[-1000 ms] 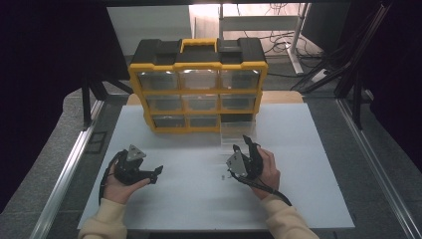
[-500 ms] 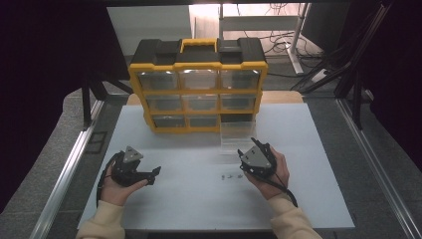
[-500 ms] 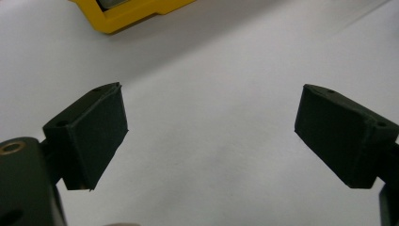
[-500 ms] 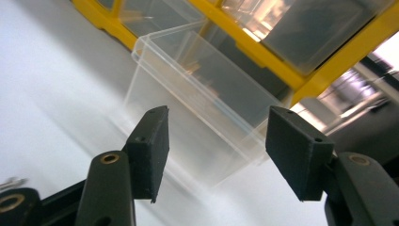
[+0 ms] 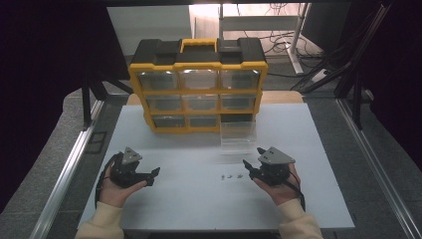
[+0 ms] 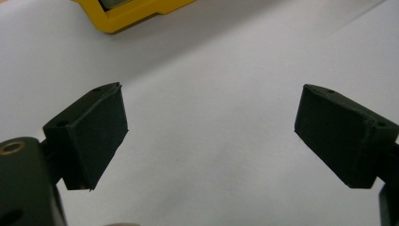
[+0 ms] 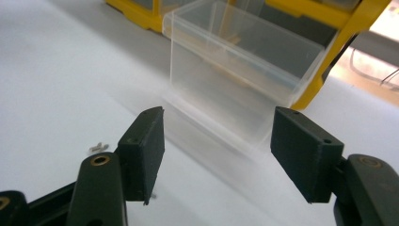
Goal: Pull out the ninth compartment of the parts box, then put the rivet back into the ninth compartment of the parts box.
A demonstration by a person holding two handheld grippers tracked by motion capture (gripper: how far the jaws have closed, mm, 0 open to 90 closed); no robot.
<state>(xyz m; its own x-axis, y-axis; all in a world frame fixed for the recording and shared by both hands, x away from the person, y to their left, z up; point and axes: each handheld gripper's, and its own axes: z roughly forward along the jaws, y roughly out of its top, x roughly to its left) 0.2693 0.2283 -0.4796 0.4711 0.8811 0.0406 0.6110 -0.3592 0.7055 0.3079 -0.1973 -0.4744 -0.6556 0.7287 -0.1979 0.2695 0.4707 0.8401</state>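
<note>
The right gripper (image 5: pixel 252 168) is hovering low over the white counter (image 5: pixel 323 149), its jaws spread apart with nothing between them; they have just been opening. In the right gripper view the right gripper (image 7: pixel 216 150) is facing a clear plastic drawer (image 7: pixel 240 70) that is standing pulled out on the counter, in front of the open bottom right slot of the yellow organizer (image 7: pixel 348 28). In the high view the clear plastic drawer (image 5: pixel 238 135) is sitting just ahead of this gripper, touching the front of the yellow organizer (image 5: pixel 199 84), which is standing upright at the far side of the counter. A few tiny screws (image 5: pixel 231 176) are lying loose on the counter just beside the right gripper, toward the middle; in the right gripper view the tiny screws (image 7: pixel 98 147) are showing left of the left jaw. The left gripper (image 5: pixel 153 175) is resting well apart on the left side, and in the left gripper view the left gripper (image 6: pixel 211 132) is standing released over bare counter.
</note>
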